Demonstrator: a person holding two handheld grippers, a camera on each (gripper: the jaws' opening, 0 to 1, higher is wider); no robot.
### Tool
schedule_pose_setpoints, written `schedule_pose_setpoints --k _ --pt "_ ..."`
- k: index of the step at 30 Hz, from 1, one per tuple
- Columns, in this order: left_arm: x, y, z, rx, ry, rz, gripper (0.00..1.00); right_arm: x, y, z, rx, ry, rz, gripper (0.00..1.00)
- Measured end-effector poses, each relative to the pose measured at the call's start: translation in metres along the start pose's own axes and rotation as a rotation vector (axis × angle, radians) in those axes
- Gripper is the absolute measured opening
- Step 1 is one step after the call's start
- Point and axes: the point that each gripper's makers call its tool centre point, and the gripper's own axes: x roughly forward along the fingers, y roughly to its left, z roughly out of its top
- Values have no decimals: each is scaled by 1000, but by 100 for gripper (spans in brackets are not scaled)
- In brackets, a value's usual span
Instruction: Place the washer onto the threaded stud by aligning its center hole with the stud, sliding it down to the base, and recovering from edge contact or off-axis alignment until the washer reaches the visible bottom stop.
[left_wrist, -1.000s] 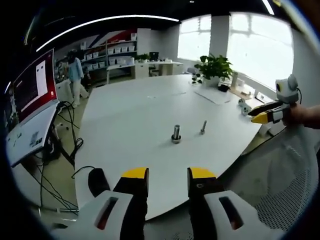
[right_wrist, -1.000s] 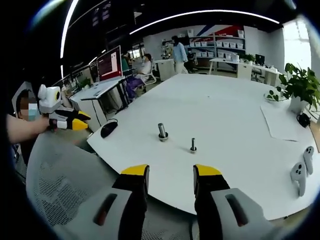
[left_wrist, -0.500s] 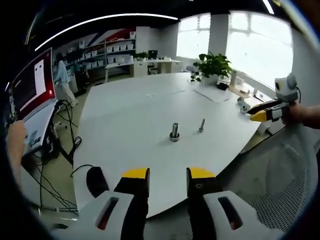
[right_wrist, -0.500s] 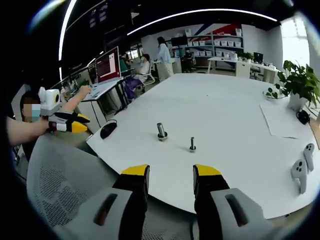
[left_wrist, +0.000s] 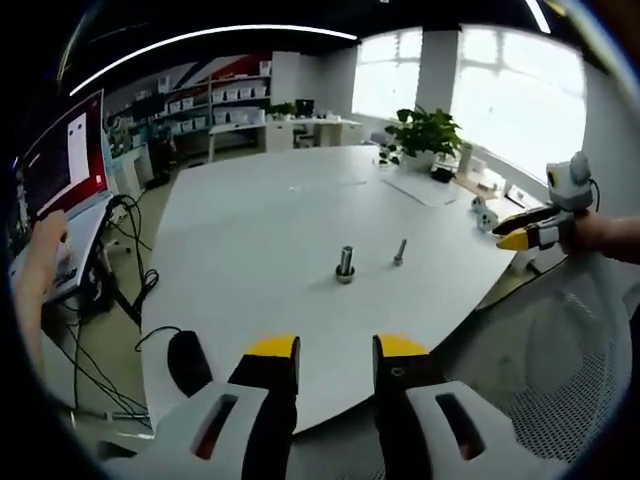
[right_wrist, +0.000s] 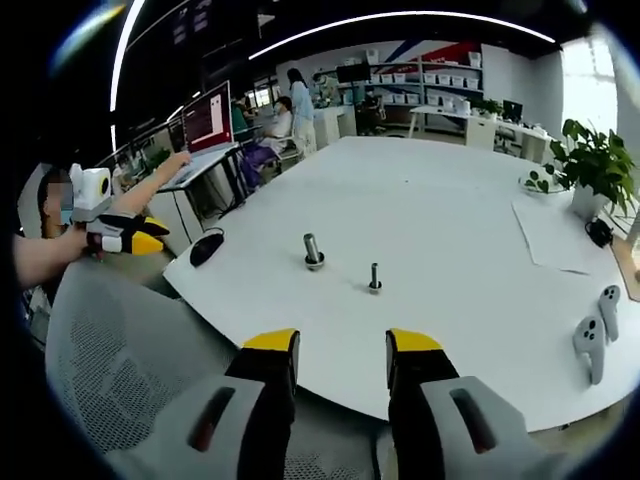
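White round table (left_wrist: 260, 230): two upright metal items are seen near its middle, standing well apart from both grippers. Thick stud with a washer-like ring at its base (left_wrist: 345, 265) (right_wrist: 313, 252); thinner threaded stud (left_wrist: 399, 251) (right_wrist: 374, 278) just beside it. Left gripper (left_wrist: 325, 350) (right_wrist: 148, 235): jaws parted, nothing held. Right gripper (right_wrist: 340, 345) (left_wrist: 510, 233): jaws parted, nothing held. Computer mouse (left_wrist: 185, 362) at the table edge. Potted plant (left_wrist: 428, 135) at the far side.
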Motion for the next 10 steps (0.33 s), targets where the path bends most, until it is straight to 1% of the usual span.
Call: schedule_pose_setpoints --k 2,4,6,10 --pt "-1 1 3 -25 -18 -5 27 2 -3 -6 0 32 -15 37" --pt "0 -1 2 -27 -15 -10 26 3 -4 -11 -10 59 -22 37" --pt "1 -4 -3 -12 13 -20 26 4 -4 -13 -20 73 -23 37" --pt "2 -6 -2 -29 9 -46 26 4 -5 -14 -28 84 -25 37"
